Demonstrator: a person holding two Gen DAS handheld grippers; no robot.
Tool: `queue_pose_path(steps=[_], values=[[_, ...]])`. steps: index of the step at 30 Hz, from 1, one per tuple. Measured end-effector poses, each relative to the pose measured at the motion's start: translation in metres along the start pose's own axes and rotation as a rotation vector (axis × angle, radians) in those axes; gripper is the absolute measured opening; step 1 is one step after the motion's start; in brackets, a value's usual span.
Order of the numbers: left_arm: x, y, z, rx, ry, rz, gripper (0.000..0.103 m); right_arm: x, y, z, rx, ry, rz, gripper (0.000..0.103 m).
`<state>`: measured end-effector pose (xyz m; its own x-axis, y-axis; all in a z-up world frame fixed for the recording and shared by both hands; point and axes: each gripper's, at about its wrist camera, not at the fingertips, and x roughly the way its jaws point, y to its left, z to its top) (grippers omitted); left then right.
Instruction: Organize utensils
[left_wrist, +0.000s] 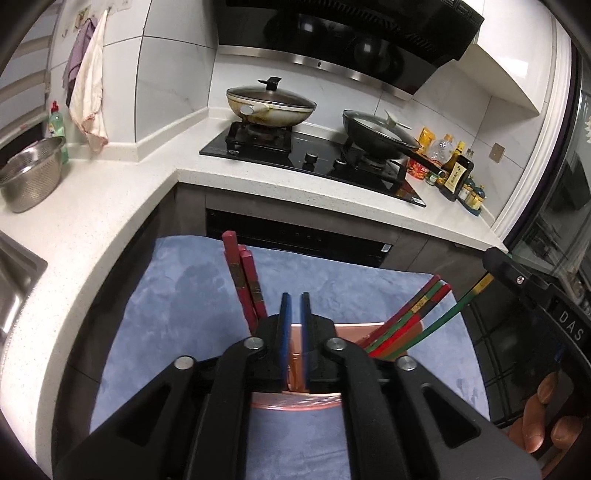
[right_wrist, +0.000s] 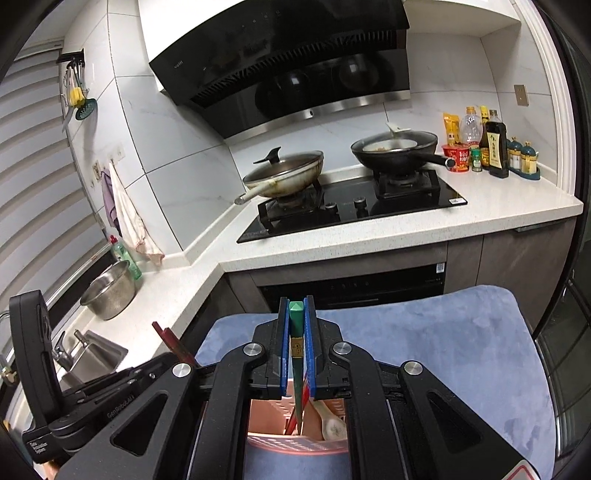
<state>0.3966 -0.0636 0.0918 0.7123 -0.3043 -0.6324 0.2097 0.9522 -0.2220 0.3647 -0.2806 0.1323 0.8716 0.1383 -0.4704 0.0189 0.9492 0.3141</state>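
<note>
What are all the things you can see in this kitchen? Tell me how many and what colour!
holder: one, pink, on the blue cloth.
green chopstick: one, pinched in the right gripper above the holder.
chopsticks: several, red and green, standing in the holder.
spoon: one, pale, in the holder.
cloth: one, blue, under the holder.
pans: two, cream and black, lidded, on the stove.
colander: one, steel, on the counter.
bottles: several, right of the stove.
left gripper: black, blue pads, nearly closed on the holder's rim.
right gripper: same.
</note>
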Motion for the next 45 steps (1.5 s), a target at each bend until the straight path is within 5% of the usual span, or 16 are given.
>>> queue_pose_path(steps=[3,10,13,29,33,38,45], values=[[-0.005,0.002,-0.001,-0.006,-0.016,0.015,0.028,-0.002,-0.001,-0.001,-0.003,0.001,-0.002,0.012],[-0.024,-0.002,-0.007,0.017,-0.035,0.058,0.032,-0.018,0.003,-0.003,-0.018,0.000,0.002,0.014],[-0.034,-0.001,-0.013,0.020,-0.039,0.066,0.034,-0.029,0.005,-0.009,-0.029,0.001,-0.004,0.023],[-0.079,-0.007,-0.076,0.065,-0.002,0.140,0.034,-0.075,0.022,-0.095,-0.127,0.138,-0.036,0.023],[-0.090,-0.006,-0.097,0.060,0.013,0.151,0.048,-0.087,0.028,-0.120,-0.161,0.186,-0.071,0.023],[-0.098,-0.009,-0.117,0.065,0.034,0.169,0.049,-0.103,0.032,-0.143,-0.161,0.213,-0.101,0.037],[-0.105,-0.011,-0.143,0.062,0.070,0.196,0.061,-0.115,0.032,-0.167,-0.156,0.249,-0.131,0.041]])
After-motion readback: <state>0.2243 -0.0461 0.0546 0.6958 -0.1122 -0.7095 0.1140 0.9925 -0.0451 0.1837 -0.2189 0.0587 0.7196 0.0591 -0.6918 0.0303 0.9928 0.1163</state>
